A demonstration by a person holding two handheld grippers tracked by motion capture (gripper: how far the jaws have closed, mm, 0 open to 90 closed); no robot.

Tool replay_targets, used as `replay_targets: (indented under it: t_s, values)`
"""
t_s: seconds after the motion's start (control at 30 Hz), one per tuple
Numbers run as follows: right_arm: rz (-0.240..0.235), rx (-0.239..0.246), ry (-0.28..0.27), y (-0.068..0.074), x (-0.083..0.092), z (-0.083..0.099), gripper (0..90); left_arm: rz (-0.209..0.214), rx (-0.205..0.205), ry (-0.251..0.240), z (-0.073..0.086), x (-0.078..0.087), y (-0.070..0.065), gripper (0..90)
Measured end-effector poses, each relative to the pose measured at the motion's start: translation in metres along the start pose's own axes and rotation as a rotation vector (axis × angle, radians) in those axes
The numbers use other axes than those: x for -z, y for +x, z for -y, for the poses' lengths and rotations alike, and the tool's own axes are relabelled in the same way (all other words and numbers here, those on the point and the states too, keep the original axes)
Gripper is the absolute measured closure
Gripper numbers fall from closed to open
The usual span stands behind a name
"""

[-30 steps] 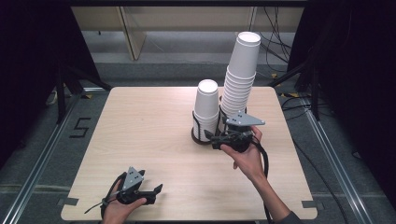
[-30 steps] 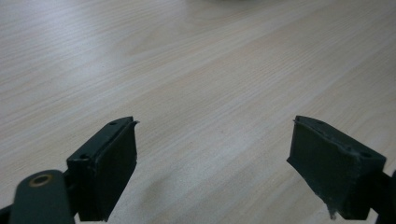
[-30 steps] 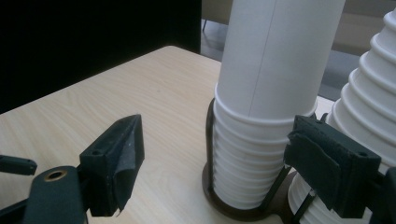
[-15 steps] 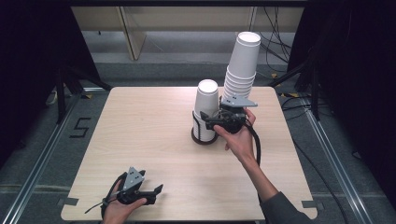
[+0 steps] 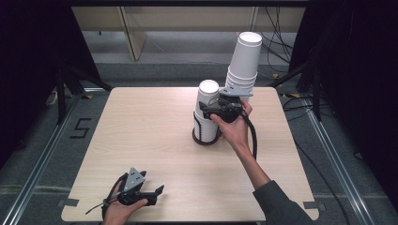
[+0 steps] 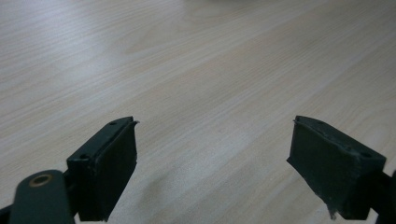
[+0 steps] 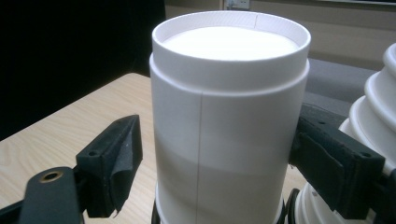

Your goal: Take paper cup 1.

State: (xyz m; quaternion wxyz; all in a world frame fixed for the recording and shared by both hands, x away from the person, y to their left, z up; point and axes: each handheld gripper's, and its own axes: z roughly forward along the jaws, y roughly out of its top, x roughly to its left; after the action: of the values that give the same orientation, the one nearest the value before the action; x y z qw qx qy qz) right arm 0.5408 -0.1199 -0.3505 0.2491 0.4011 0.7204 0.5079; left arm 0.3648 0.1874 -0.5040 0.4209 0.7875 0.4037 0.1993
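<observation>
A short stack of upturned white paper cups [image 5: 207,110] stands in a black ring holder [image 5: 205,139] at the table's middle back. My right gripper [image 5: 212,112] is at its upper part. In the right gripper view the top cup [image 7: 229,116] sits between the two jaws; the left pad [image 7: 116,163] stands a small gap off its wall and the right pad [image 7: 327,163] is at or just behind its edge, so the gripper is open around it. My left gripper [image 5: 157,192] rests near the table's front edge, open [image 6: 212,158] over bare wood.
A tall leaning stack of white cups [image 5: 244,61] stands right behind the short one, close to the right hand, with its ribbed rims [image 7: 378,107] in the right gripper view. The wooden table [image 5: 141,126] has dark floor and rails around it.
The right hand has moved away from me and a little up, from beside the holder's base to the top of the short stack. The left hand has stayed still.
</observation>
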Motion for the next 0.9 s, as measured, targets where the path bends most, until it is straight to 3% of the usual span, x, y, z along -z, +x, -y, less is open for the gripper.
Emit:
replay_targets:
  t_s: [0.07,0.1,0.13,0.17,0.23,0.3,0.33,0.37,0.4,0.5,0.57,0.63,0.67,0.73,0.8,0.83,0.9]
  values:
    - [0.02,0.014,-0.002,0.0,-0.002,-0.002,17.7,-0.002,0.001,-0.005,0.0,0.0,0.0,14.6]
    - [0.026,-0.009,0.01,0.001,-0.003,-0.002,18.2,0.002,0.01,-0.009,0.0,-0.001,-0.001,14.6]
    - [0.028,-0.003,0.0,0.001,-0.005,-0.003,18.4,0.002,0.01,-0.009,0.0,-0.001,-0.001,14.6]
    - [0.03,-0.031,0.004,0.002,-0.006,-0.004,18.2,0.002,-0.016,0.014,0.0,0.001,0.001,14.6]
    - [0.046,-0.022,-0.005,0.001,-0.009,-0.005,18.8,-0.001,-0.001,-0.001,0.0,0.0,0.0,14.6]
    - [0.059,-0.048,0.001,0.003,-0.01,-0.005,18.3,0.004,0.003,-0.005,0.0,0.0,-0.001,14.6]
    - [0.062,-0.045,-0.003,0.004,-0.012,-0.006,18.0,0.004,-0.014,0.014,0.0,0.001,0.0,14.6]
    - [0.078,-0.052,0.006,0.007,-0.013,-0.006,17.7,0.004,0.005,-0.008,0.0,0.0,-0.001,14.6]
    - [0.086,-0.025,0.006,0.007,-0.015,-0.007,17.2,0.002,0.006,-0.007,0.0,0.0,-0.001,14.6]
    - [0.097,-0.05,0.015,0.009,-0.019,-0.008,16.3,0.002,-0.01,0.009,0.0,0.001,-0.001,14.6]
    - [0.105,-0.044,0.019,0.009,-0.021,-0.009,18.1,0.003,0.006,-0.01,0.0,0.0,-0.002,14.6]
    - [0.097,-0.058,0.019,0.007,-0.022,-0.009,18.8,0.004,0.004,-0.008,0.0,0.0,-0.002,14.6]
    - [0.095,-0.071,0.019,0.007,-0.022,-0.009,19.1,0.005,-0.016,0.009,0.0,0.001,0.0,14.6]
    - [0.089,-0.067,0.016,0.007,-0.022,-0.01,19.5,0.006,0.004,-0.012,0.0,-0.001,-0.002,14.6]
    - [0.091,-0.059,0.013,0.006,-0.021,-0.01,19.8,0.004,0.001,-0.003,0.0,0.0,-0.002,14.6]
    - [0.089,-0.059,0.008,0.006,-0.019,-0.011,19.9,-0.004,-0.026,0.019,0.0,0.001,0.0,14.6]
    - [0.087,-0.054,-0.005,0.007,-0.018,-0.014,19.9,0.004,0.003,-0.004,0.0,0.0,-0.002,14.6]
